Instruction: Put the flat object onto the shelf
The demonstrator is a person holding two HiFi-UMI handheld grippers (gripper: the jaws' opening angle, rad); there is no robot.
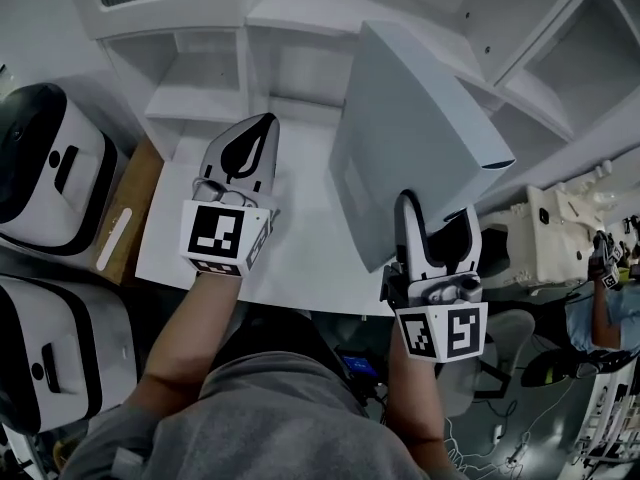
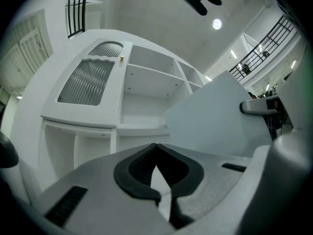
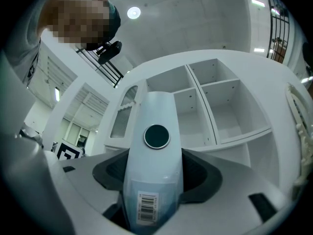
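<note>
Pinched only at its bottom edge by the right gripper (image 1: 437, 230), the panel (image 1: 410, 128) could swing and clip the shelf (image 1: 290, 13); the left gripper (image 1: 245, 148) is pressed together, empty.

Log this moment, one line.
right gripper: shut on pale flat panel | left gripper: shut, empty | shelf: panel not on it

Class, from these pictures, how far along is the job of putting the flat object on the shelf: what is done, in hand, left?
Done: the flat object is picked up, clamped at its lower edge in the right gripper. In hand: it is held in the air before the shelf. Left: setting it in a compartment and letting go. The left gripper is shut, empty.
</note>
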